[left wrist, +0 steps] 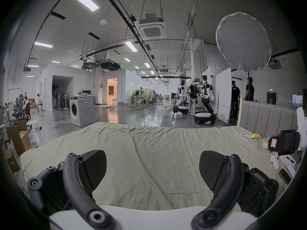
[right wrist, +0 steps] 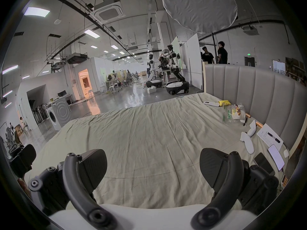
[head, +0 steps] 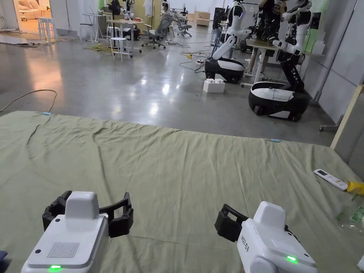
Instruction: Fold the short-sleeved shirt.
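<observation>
- No short-sleeved shirt lies on the wrinkled pale-green bedsheet; folding looks not yet begun.
- The white-bodied, black-jawed left gripper at seven o'clock and right gripper at five o'clock hover with jaws spread, empty.
- Next move: fetch the shirt.

Short dark lettering runs along the white plastic casing of the right gripper, too small and tilted to read.
</observation>
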### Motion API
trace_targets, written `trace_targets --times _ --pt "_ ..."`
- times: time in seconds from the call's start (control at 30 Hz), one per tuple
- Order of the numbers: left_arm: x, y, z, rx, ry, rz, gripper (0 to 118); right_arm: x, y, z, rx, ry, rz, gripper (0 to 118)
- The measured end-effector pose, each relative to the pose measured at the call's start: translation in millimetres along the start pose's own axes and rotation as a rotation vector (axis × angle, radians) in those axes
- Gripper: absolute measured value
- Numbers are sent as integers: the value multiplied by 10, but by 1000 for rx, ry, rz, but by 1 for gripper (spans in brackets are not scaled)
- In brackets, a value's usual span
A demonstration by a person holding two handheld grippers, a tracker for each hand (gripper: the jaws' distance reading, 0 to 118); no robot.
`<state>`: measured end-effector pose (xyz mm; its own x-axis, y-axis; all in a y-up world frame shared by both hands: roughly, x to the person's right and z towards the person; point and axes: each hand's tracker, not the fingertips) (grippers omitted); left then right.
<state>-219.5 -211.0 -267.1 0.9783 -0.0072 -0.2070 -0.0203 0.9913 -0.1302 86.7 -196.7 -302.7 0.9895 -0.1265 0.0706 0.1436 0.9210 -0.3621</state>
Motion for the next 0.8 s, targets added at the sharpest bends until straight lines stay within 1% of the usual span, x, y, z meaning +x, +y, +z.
trace_targets --times 0.13,0.33,0.4,0.5,0.57,0.63,0.73,0.8 --pt "7 2 2 -4 -2 -3 112 37 17 -28 -27 17 -14 113" --pt "10 -35 -7 -15 2 -9 112 42 -1 -16 -15 4 -5 113" --pt "22 -58 -20 -21 26 -27 112 49 -3 -7 -12 14 -12 113" --pt "-19 -72 -30 -21 -2 4 112 89 -6 -6 14 54 -36 113" --pt "-20 -77 -37 -18 -3 8 112 103 -6 -12 36 62 -38 113" --pt "-21 -75 -41 -18 -4 7 112 107 -15 -16 77 56 -15 113" --pt "-24 -65 -46 -17 -10 6 112 72 -33 6 138 18 56 113" --pt "-26 -64 -55 -11 -14 5 112 45 -47 15 159 14 101 113"
